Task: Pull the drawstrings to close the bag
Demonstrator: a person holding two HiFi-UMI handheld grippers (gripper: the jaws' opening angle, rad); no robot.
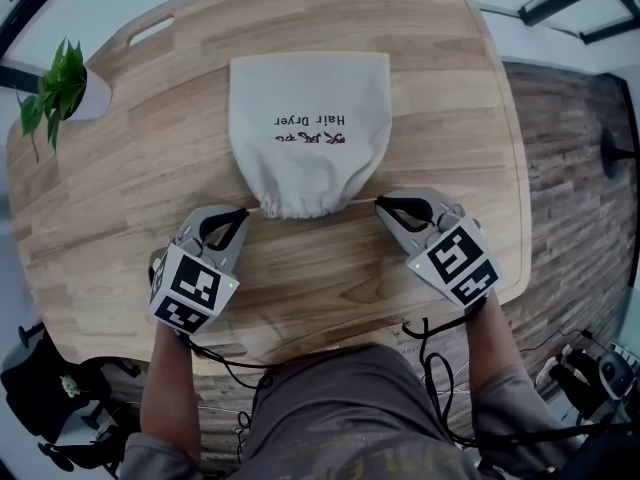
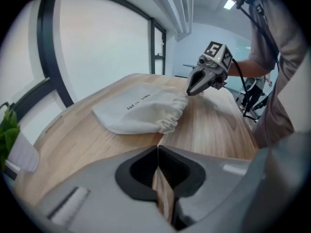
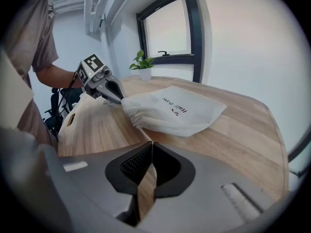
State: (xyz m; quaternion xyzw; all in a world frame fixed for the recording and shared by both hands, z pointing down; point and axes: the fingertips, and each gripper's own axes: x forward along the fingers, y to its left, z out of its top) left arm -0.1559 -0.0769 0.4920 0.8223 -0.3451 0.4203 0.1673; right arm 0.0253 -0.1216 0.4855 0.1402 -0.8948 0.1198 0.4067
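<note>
A cream cloth bag with "Hair Dryer" printed on it lies flat on the wooden table. Its mouth faces me and is gathered into tight folds. My left gripper is at the mouth's left corner, shut on the left drawstring. On the other side, my right gripper is shut on the right drawstring. Both thin strings run taut, out sideways from the mouth. The left gripper view shows the bag past the closed left gripper. The bag also lies beyond the right gripper.
A potted green plant stands at the table's far left corner. A slot handle is cut near the far left edge. Black cables hang below the near edge by my legs. Dark flooring lies to the right.
</note>
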